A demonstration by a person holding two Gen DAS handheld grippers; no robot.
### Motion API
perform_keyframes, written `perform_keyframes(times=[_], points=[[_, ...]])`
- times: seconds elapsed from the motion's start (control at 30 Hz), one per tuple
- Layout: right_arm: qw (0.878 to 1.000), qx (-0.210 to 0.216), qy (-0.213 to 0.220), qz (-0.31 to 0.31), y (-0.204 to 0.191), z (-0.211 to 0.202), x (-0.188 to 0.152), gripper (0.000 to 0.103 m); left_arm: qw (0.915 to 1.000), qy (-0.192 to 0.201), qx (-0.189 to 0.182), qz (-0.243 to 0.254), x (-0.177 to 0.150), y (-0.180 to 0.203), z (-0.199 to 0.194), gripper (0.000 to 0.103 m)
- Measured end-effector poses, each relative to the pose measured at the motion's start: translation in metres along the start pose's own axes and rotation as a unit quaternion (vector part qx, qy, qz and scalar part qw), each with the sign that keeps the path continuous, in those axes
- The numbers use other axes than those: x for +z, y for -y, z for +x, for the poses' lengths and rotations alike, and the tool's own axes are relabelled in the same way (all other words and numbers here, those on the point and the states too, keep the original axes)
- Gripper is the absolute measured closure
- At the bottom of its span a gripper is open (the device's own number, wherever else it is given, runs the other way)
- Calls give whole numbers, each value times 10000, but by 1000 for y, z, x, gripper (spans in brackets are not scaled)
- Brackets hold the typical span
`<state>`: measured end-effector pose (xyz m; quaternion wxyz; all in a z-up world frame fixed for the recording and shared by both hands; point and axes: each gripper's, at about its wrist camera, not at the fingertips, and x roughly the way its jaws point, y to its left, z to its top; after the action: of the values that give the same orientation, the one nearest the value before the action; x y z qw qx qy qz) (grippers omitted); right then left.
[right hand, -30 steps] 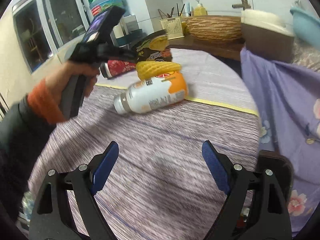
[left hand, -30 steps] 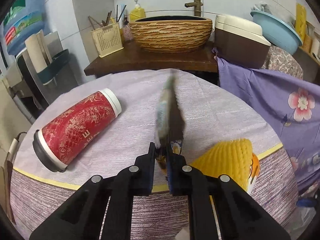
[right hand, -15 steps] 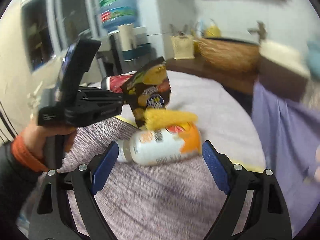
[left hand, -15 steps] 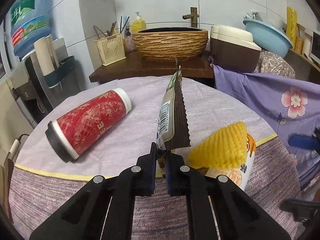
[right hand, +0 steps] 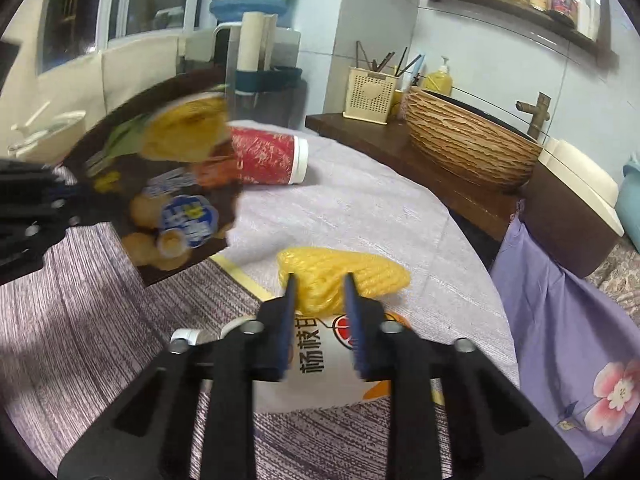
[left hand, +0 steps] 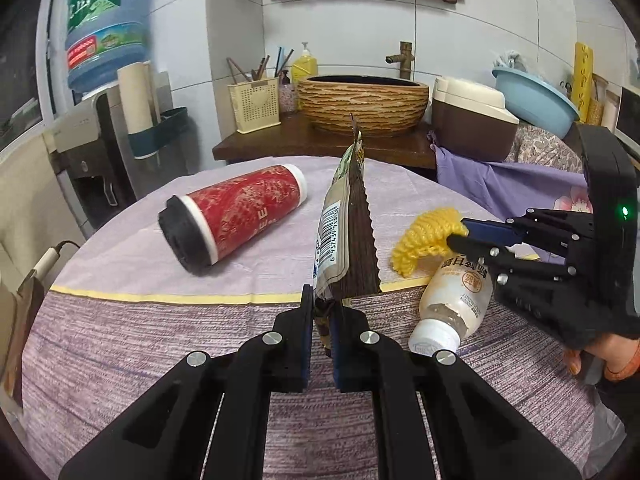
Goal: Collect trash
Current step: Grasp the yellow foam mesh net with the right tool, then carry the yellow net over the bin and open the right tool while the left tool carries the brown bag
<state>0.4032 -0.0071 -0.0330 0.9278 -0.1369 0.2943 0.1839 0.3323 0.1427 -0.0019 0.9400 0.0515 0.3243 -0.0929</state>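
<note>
The red cup [left hand: 236, 210] lies on the table [left hand: 120, 340] at left. My left gripper [left hand: 321, 330] pinches the snack bag [left hand: 348, 232] upright, w/ the bottle [left hand: 456, 300] beside. My right gripper [right hand: 320, 312] is clamped on the yellow foam net [right hand: 360, 272].

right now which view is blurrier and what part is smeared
The right wrist view is blurrier: the snack bag held in the left claw is smeared by motion. The left wrist view is sharp on the bag; both views bend at the fisheye edges.
</note>
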Motion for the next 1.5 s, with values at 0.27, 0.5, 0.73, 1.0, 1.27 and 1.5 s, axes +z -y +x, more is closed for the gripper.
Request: perform_keyframes(times=[0.27, 0.5, 0.73, 1.0, 1.27, 1.5], points=[[9971, 63, 674, 353, 10, -56, 3, 89, 9993, 350, 3, -142, -17, 7, -39, 95], [9934, 208, 1022, 476, 21, -122, -20, 89, 9972, 737, -87, -127, -37, 29, -86, 95], [9896, 157, 1113, 902, 49, -185, -70, 89, 9933, 1097, -361, -27, -58, 76, -129, 95], [9833, -397, 863, 1554, 93, -229, -148, 89, 9875, 1191, -960, 381, -71, 152, -139, 95], [9678, -787, 301, 2373, 140, -238, -233, 89, 9795, 896, -1727, 518, -83, 225, -114, 95], [9568, -1079, -451, 2664, 165, -198, -300, 89, 9754, 485, -2091, 507, -98, 276, -79, 95]])
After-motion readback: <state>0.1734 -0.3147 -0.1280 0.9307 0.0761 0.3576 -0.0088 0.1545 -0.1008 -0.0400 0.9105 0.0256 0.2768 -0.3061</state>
